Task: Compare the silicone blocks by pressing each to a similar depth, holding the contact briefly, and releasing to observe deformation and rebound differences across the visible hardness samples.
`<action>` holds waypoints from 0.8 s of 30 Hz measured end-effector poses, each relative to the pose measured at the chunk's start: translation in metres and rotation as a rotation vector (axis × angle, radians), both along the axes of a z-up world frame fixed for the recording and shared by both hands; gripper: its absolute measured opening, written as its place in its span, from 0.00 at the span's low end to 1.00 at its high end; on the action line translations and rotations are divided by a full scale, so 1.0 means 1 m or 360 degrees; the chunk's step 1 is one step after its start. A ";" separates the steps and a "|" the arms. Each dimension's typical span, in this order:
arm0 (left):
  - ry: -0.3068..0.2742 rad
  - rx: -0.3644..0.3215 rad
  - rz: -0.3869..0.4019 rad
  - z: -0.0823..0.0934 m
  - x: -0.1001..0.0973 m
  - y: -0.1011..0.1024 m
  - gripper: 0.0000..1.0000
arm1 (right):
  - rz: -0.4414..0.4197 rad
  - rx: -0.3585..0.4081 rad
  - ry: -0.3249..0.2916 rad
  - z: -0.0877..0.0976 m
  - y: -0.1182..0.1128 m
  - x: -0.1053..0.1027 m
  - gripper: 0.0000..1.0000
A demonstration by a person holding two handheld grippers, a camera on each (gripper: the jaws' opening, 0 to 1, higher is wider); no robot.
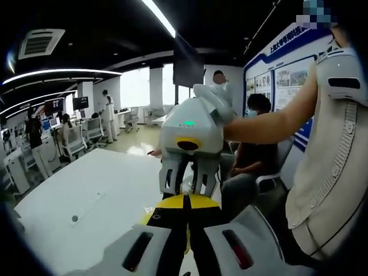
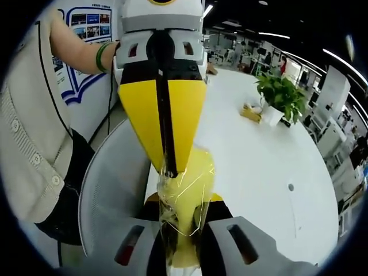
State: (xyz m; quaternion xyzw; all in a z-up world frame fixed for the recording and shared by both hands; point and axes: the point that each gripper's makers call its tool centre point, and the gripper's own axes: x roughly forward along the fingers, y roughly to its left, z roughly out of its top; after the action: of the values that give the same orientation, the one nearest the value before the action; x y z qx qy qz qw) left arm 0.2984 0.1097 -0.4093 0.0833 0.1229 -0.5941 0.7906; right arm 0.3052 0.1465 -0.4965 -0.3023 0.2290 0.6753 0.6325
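Closest in the right gripper view, between the right claw's point(image 2: 183, 230) own grey jaws, a soft yellow silicone block point(image 2: 190, 201) in clear plastic wrap stands up from the grip; the jaws are closed in on its lower part. Just above it, the left claw point(image 2: 168, 167) comes down from the top of the view, its yellow jaws drawn together to a narrow dark slit, with their tips pinching the wrap at the block's upper edge. Both claws hold the block in the air, off the edge of the white desk point(image 2: 264, 172).

In the left gripper view the left claw's point(image 1: 185, 198) yellow tips meet the right claw point(image 1: 187, 187) head-on, a scrap of clear wrap between them.

Farther back on the desk a potted plant point(image 2: 280, 98) stands in a white pot. A person's sleeve point(image 2: 31, 132) borders the left side.
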 end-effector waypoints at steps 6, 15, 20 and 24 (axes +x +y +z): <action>-0.0015 -0.0004 0.0030 0.001 0.003 0.002 0.00 | -0.0016 0.0031 -0.0012 0.002 0.003 0.006 0.06; -0.0055 -0.0020 0.0047 0.005 0.006 0.001 0.00 | -0.0029 0.0057 -0.0055 0.006 0.002 0.011 0.09; -0.0059 -0.0022 0.0047 0.006 0.009 0.002 0.00 | -0.0019 0.0077 -0.0084 0.007 0.002 0.013 0.10; -0.0058 -0.0013 0.0048 0.005 0.009 0.002 0.00 | 0.0013 0.0093 -0.0120 0.007 0.003 0.013 0.11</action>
State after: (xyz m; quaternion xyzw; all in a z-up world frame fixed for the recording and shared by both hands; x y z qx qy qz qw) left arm 0.3069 0.1121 -0.4042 0.0891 0.1072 -0.5811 0.8018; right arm 0.3183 0.1499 -0.4891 -0.3100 0.1840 0.6725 0.6464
